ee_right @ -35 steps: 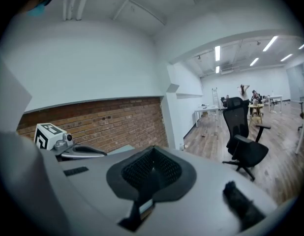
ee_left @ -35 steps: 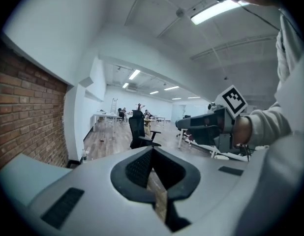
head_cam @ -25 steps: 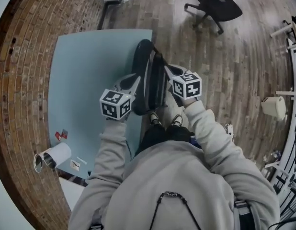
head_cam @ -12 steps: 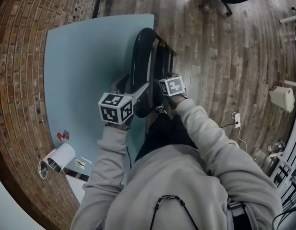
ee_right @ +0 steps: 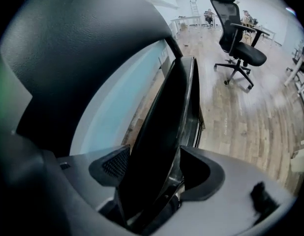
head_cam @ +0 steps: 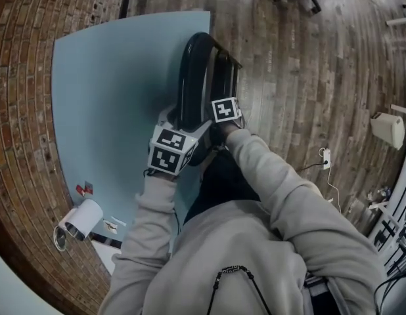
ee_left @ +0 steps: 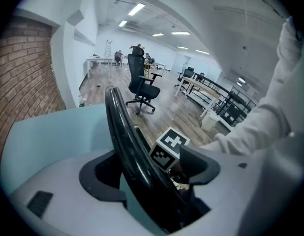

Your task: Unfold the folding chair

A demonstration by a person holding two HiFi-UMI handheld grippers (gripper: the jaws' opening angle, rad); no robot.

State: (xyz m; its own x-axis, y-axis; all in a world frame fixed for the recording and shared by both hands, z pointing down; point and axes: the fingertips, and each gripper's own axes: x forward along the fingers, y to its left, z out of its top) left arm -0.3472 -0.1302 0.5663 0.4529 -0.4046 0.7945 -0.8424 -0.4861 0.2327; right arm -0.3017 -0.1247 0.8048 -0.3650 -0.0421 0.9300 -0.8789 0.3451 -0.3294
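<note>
A folded black folding chair [head_cam: 196, 64] stands upright at the edge of a light blue surface [head_cam: 111, 97]. My left gripper [head_cam: 184, 125] is at the chair's near end, on the left. In the left gripper view its jaws [ee_left: 149, 168] stand wide, with the chair's curved black back edge [ee_left: 117, 117] between them and a gap beside it. My right gripper [head_cam: 219, 125] is close beside it on the right. Its jaws [ee_right: 157, 168] are opening, with the black seat panel [ee_right: 167, 122] between the pads. The chair's feet are hidden.
A brick wall [head_cam: 19, 110] borders the blue surface on the left. A white cup [head_cam: 81, 216] lies near its lower corner. Wooden floor [head_cam: 301, 77] spreads to the right, with a black office chair [ee_right: 238, 48], a white box [head_cam: 387, 128] and a power strip [head_cam: 324, 157].
Both grippers have come down along the chair, the right one farther. They now sit close together at its near end, with the jaws astride its parts.
</note>
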